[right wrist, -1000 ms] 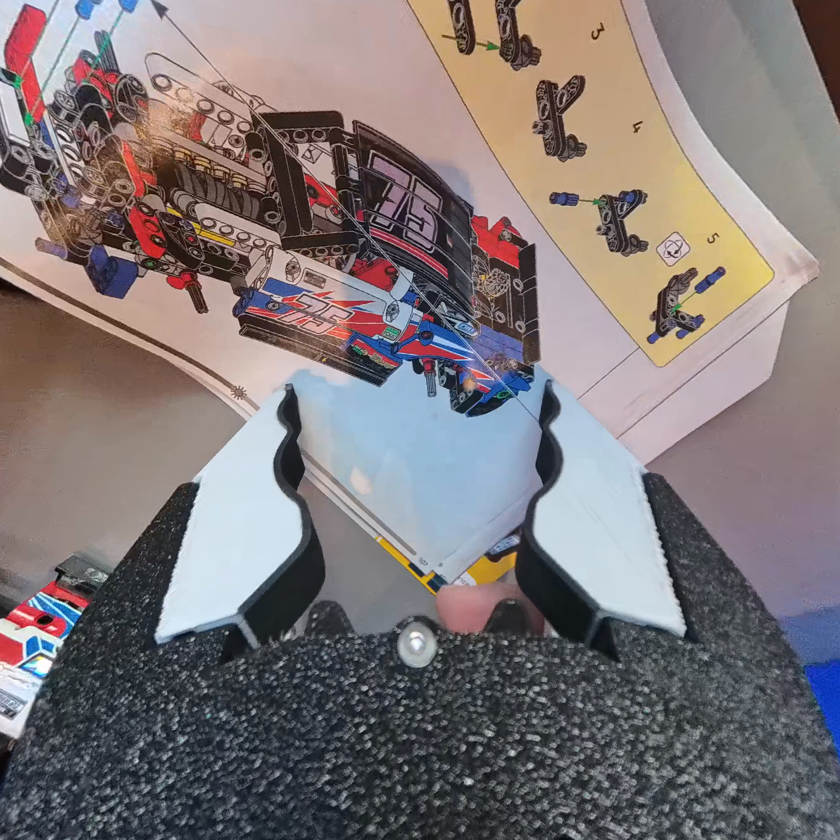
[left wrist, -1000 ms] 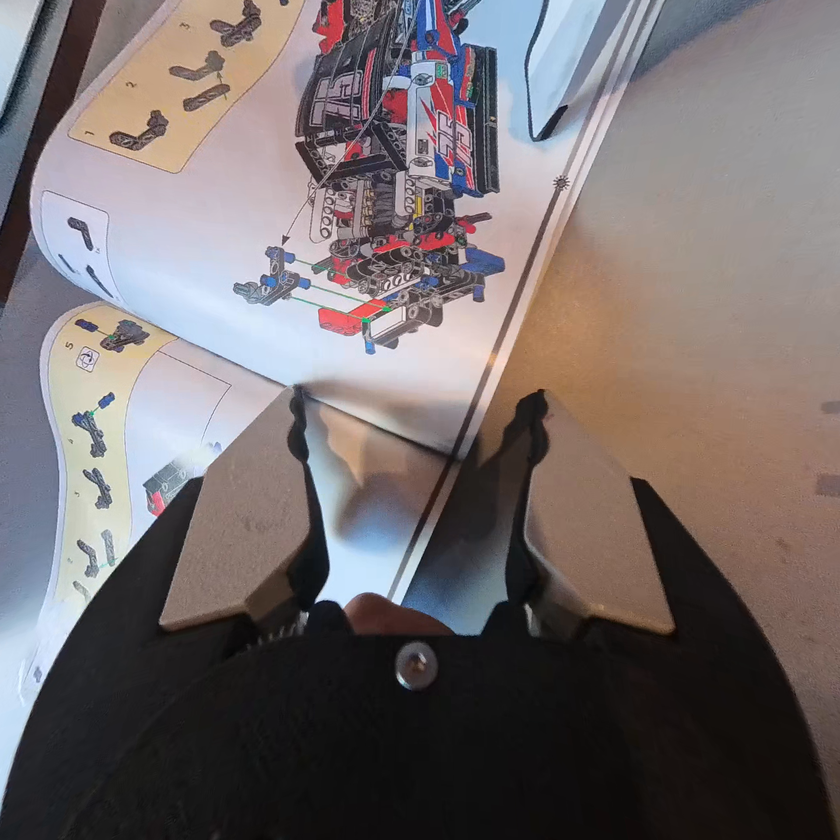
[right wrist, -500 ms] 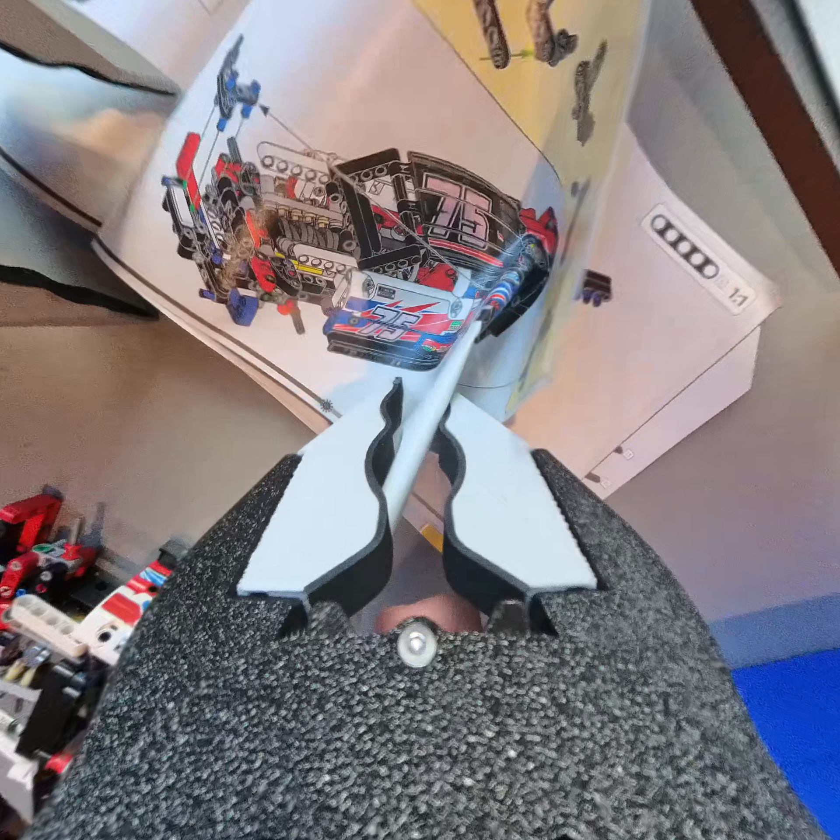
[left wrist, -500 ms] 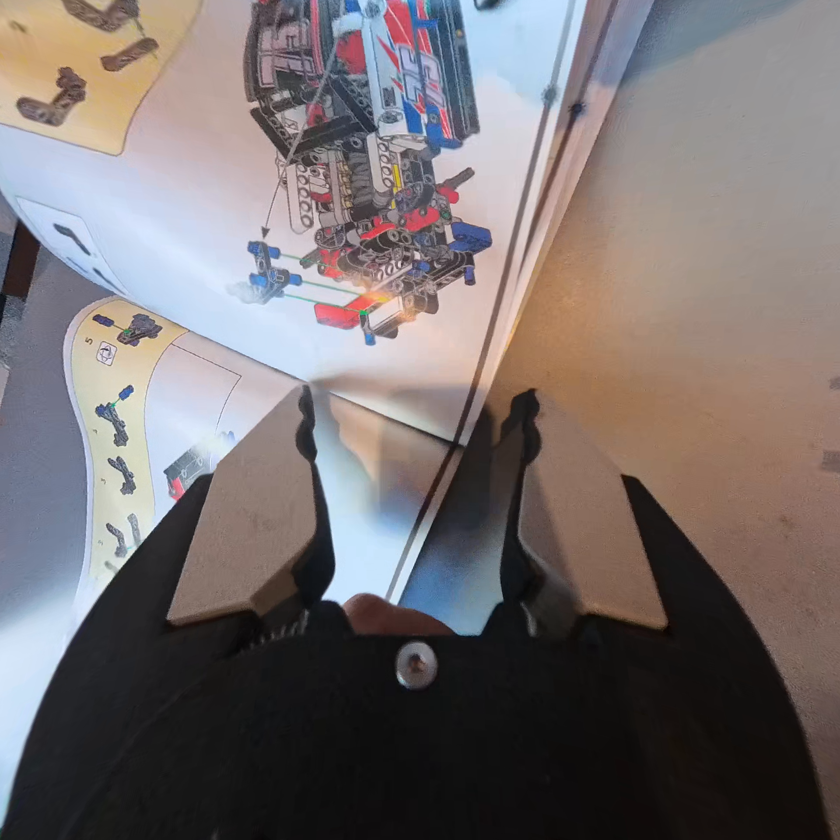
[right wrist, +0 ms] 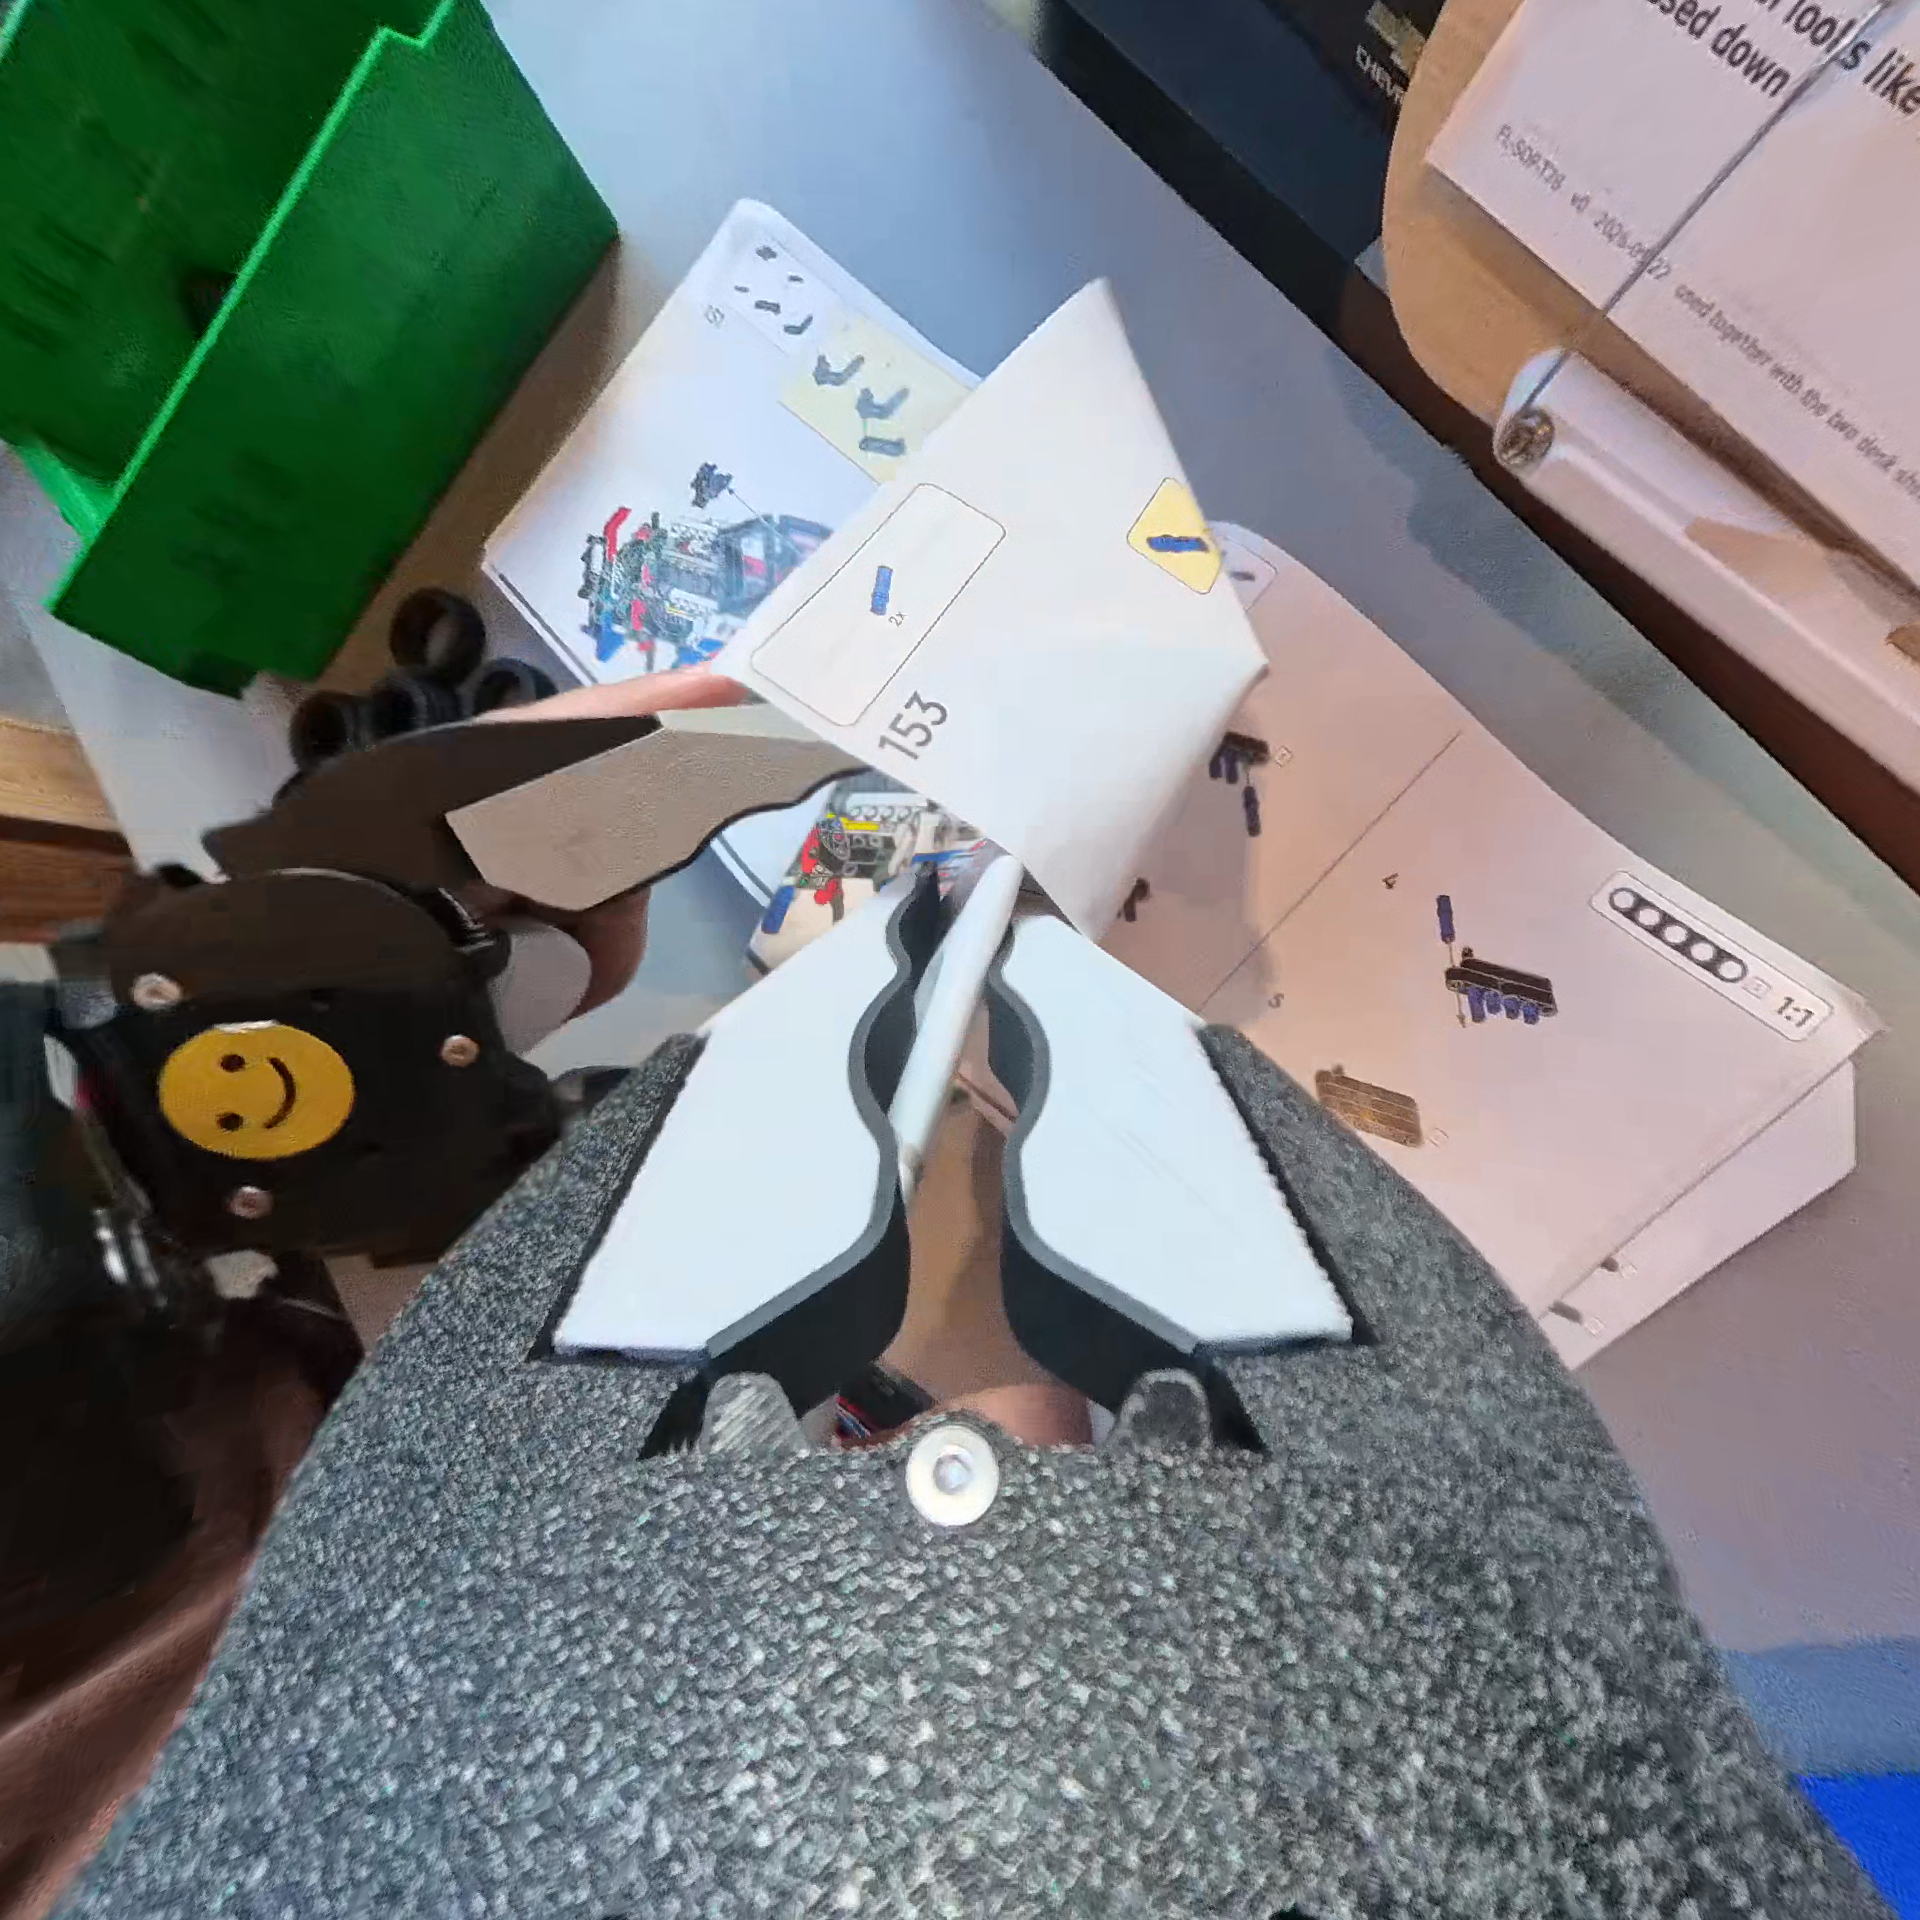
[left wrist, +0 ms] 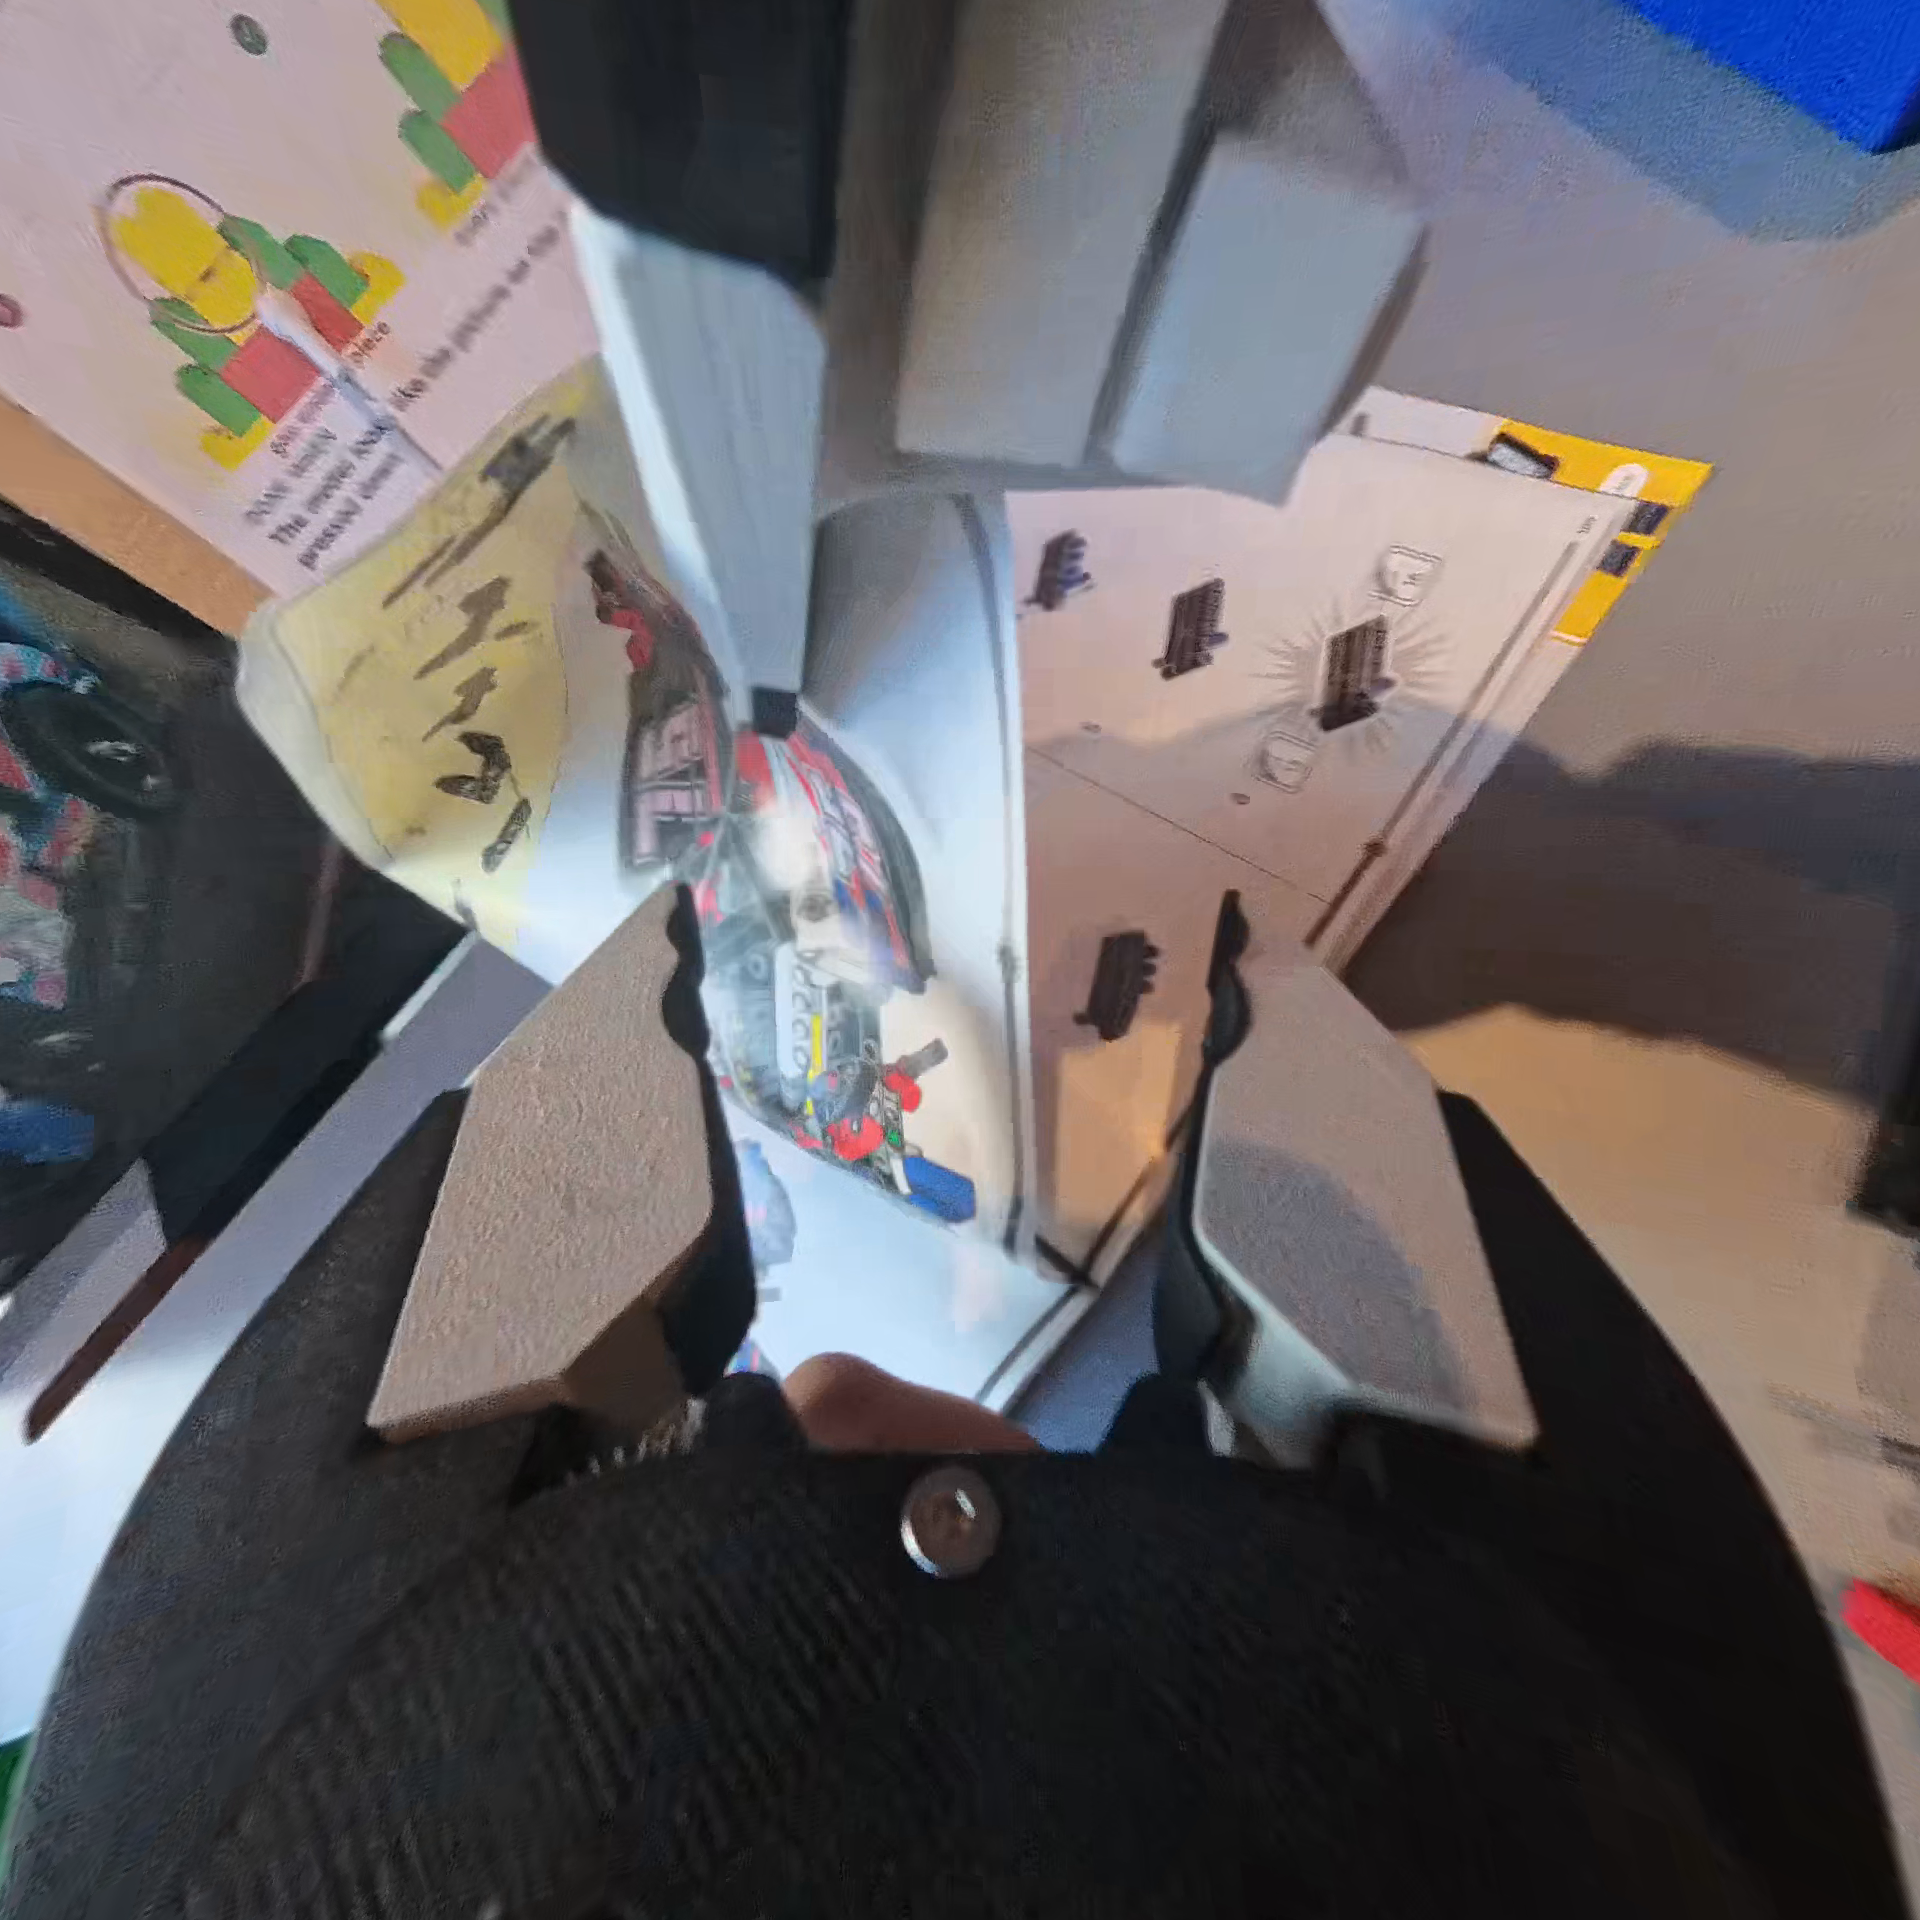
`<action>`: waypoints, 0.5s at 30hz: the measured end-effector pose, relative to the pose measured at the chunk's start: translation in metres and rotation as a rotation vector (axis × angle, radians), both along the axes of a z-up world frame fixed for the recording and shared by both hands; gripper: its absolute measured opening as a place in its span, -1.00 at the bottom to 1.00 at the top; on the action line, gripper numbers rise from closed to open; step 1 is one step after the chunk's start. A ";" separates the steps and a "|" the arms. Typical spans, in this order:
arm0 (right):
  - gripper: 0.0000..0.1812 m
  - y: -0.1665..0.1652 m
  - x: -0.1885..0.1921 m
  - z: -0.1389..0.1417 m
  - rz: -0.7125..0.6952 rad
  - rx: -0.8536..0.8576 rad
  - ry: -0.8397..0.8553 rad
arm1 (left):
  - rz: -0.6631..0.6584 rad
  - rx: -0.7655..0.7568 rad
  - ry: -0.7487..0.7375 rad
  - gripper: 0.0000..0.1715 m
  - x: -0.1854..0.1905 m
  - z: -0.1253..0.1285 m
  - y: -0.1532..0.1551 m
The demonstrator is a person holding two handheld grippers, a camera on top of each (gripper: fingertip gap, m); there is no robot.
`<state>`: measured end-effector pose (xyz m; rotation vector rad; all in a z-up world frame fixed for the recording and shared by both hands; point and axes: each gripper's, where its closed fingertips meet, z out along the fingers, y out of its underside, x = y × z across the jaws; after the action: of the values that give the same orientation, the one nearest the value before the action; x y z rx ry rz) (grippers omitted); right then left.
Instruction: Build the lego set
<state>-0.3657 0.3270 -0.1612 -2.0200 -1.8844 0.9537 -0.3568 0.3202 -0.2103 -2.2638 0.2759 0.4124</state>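
The open instruction booklet (right wrist: 1507,987) lies on the grey table (right wrist: 831,135). My right gripper (right wrist: 961,914) is shut on the edge of one booklet page (right wrist: 1039,582) and holds it lifted, standing up over the spine. My left gripper (left wrist: 954,914) is open and empty, low over the booklet's left page (left wrist: 831,935) with the car drawing. It also shows in the right wrist view (right wrist: 727,764), left of the lifted page, with a yellow smiley sticker (right wrist: 255,1101). The right gripper (left wrist: 1091,416) shows blurred at the top of the left wrist view.
A green bin (right wrist: 260,312) stands at the far left, with black tyres (right wrist: 436,675) beside it. A printed sheet on a board (right wrist: 1714,260) is at the far right. A loose red piece (left wrist: 1881,1642) lies on the table. A blue surface (left wrist: 1787,62) borders the table. Tip to tip, the grippers are about 5 cm apart.
My right gripper closed on the page edge, then lifted and swung it up over the spine. My left gripper stayed open and moved over the left page.
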 end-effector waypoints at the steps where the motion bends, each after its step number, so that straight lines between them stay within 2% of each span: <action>1: -0.94 -0.002 -0.003 0.002 -0.005 -0.006 -0.001 | 0.040 0.024 0.051 0.10 -0.009 0.003 0.003; 3: -0.93 -0.006 -0.009 0.007 -0.008 -0.016 0.001 | 0.072 0.058 0.109 -0.03 -0.020 0.005 0.006; 5: -0.92 -0.010 -0.012 0.011 -0.008 -0.021 0.003 | 0.064 0.095 0.088 -0.38 -0.022 0.005 0.009; 6: -0.92 -0.010 -0.013 0.012 -0.007 -0.015 0.001 | 0.067 0.117 0.077 -0.44 -0.024 0.006 0.011; 11: -0.82 -0.015 -0.017 0.015 -0.009 -0.029 0.005 | 0.111 0.174 0.069 -1.00 -0.044 0.014 0.008; 15: -0.77 -0.019 -0.018 0.017 -0.016 -0.068 0.021 | 0.112 0.181 -0.016 -1.00 -0.052 0.016 0.004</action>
<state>-0.3837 0.3080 -0.1447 -2.0510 -1.8465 1.0441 -0.4091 0.3242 -0.1947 -2.1097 0.0992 0.4582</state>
